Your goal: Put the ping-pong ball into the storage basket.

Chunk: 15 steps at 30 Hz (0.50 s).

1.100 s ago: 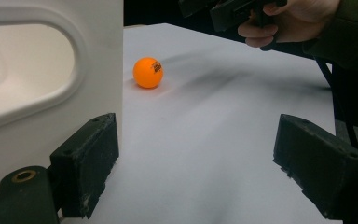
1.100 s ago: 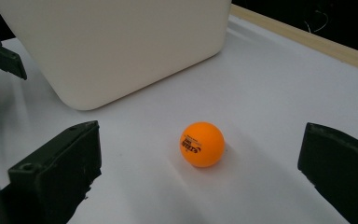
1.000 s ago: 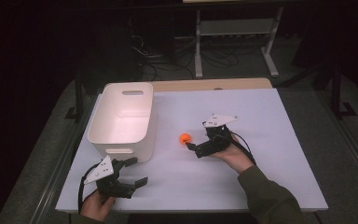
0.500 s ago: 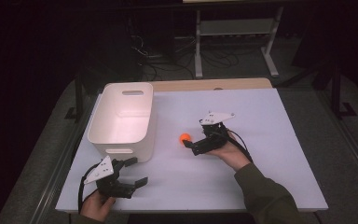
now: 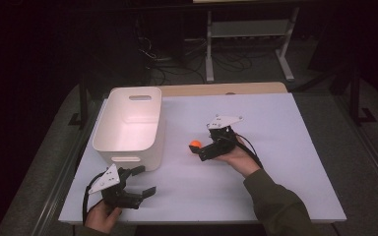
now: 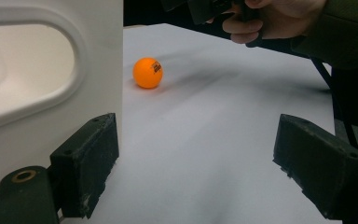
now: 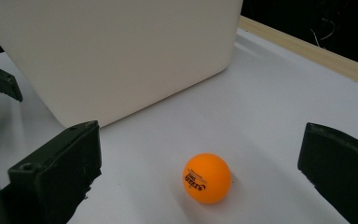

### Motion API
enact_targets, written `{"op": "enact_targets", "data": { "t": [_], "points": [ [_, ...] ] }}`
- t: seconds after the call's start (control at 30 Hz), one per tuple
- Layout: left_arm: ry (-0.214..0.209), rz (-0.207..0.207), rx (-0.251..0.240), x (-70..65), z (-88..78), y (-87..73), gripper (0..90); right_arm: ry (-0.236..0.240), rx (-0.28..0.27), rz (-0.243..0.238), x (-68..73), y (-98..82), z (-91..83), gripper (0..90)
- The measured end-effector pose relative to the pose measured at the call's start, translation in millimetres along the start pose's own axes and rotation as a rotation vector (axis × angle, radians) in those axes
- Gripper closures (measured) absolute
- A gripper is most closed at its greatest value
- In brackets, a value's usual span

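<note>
Since the earlier frames, the right gripper [image 5: 199, 150] has edged leftward toward the orange ball [image 5: 195, 145], which has stayed put at the centre of the high view on the white table [image 5: 285, 147], just right of the white bin [image 5: 130, 123]. Its jaws are spread wide, and in the right gripper view the ball [image 7: 207, 178] sits low in the frame between them, untouched. The left gripper [image 5: 140, 183] rests at the lower left, jaws also spread, holding nothing. The approach looks nearly done; next, the right gripper would need to ease forward and close on the ball without nudging it away.
</note>
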<state>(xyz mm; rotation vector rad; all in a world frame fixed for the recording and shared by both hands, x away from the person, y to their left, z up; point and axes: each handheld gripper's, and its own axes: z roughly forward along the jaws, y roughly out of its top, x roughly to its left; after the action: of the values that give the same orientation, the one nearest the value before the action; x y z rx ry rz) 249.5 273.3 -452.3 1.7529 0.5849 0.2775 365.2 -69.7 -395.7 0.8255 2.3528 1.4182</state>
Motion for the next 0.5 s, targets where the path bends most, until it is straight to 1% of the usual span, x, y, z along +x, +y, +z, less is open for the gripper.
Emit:
{"op": "enact_targets", "data": {
  "t": [0.5],
  "points": [
    [0.000,-0.004,0.000,0.1,0.0,0.0,13.9,0.002,-0.005,0.000,-3.1,5.6,11.7,0.0]
  ]
}}
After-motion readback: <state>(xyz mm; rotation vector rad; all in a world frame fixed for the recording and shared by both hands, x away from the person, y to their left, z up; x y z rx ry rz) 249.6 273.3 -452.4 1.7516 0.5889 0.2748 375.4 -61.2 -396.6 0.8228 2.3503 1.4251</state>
